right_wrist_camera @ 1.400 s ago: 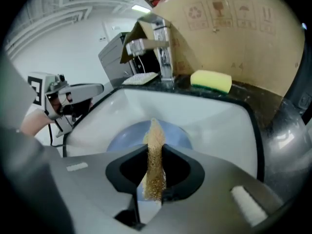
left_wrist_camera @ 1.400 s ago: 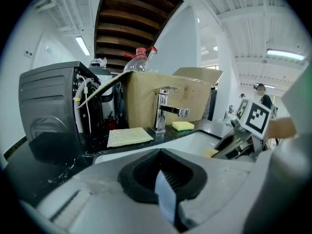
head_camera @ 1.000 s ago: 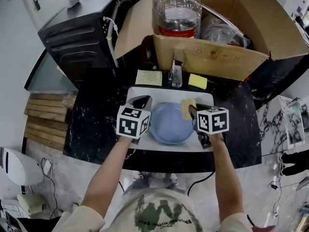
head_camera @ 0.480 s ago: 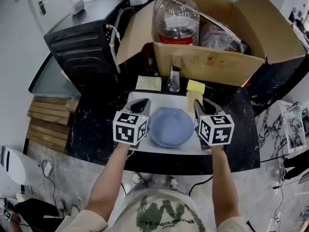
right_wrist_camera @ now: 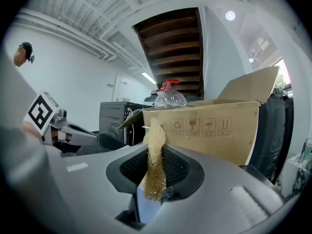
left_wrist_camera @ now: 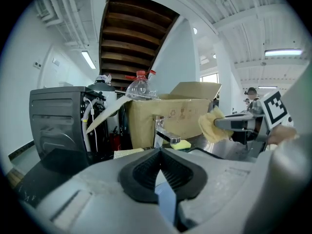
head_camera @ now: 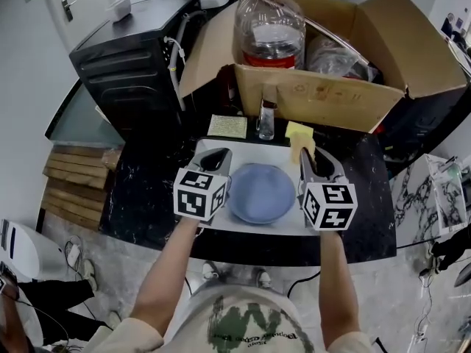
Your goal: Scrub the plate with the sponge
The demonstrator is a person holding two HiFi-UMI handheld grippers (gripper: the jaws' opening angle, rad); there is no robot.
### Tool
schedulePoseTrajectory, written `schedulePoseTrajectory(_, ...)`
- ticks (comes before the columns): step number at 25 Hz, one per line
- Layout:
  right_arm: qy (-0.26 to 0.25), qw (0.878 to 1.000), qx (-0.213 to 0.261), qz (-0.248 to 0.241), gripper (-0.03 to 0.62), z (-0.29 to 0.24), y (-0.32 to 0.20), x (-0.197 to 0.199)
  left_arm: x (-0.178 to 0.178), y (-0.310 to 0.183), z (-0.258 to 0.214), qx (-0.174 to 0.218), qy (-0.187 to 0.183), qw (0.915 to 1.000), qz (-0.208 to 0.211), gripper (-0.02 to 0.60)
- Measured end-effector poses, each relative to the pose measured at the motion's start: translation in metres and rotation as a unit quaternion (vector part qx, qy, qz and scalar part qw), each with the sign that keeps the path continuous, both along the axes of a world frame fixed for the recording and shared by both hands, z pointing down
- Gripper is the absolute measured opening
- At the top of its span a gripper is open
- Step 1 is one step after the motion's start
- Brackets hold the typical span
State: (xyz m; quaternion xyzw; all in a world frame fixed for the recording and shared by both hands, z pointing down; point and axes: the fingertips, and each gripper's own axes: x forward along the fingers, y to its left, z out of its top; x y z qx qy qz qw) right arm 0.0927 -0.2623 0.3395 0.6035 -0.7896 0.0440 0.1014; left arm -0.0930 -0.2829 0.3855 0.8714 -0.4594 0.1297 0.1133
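Observation:
A blue plate [head_camera: 261, 192] lies flat in the white sink basin [head_camera: 254, 223]. My left gripper [head_camera: 214, 155] rests beside the plate's left rim, jaws shut with the pads [left_wrist_camera: 146, 172] meeting; the plate's blue [left_wrist_camera: 165, 194] shows below them. I cannot see it gripping anything. My right gripper [head_camera: 307, 153] is shut on a tan sponge [head_camera: 301, 148], held past the plate's far right rim and clear of it. In the right gripper view the sponge [right_wrist_camera: 155, 155] stands upright between the pads. The left gripper view shows that sponge [left_wrist_camera: 210, 126] at the right.
A tap [head_camera: 266, 116] stands behind the basin, with a yellow sponge [head_camera: 297, 129] to its right and a pale green cloth [head_camera: 227, 126] to its left. A cardboard box [head_camera: 324, 87] with a water bottle [head_camera: 268, 20] fills the back. A black appliance [head_camera: 125, 50] stands at back left.
My right gripper has carried the sponge off the plate's right rim, back and to the right. The left gripper has stayed beside the plate.

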Motion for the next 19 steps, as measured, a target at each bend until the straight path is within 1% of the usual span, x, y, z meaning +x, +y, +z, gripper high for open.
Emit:
schedulePoseTrajectory(5,-0.001,1.0,0.002,0.0,0.067,-0.0004,-0.0008,0.0002,-0.0032,-0.0039,-0.0018,0.005,0.009,0.9998,-0.015,0.0)
schedulePoseTrajectory(12,-0.002,1.0,0.001,0.0,0.067,-0.0007,-0.0013,0.0015,0.001,-0.0052,-0.0077,0.014,0.008,0.9998,-0.012,0.0)
schedulePoseTrajectory(19,-0.002,1.0,0.003,-0.001,0.067,0.0001,-0.0009,0.0019,0.0012,-0.0054,-0.0057,0.012,0.008,0.9998,-0.013,0.0)
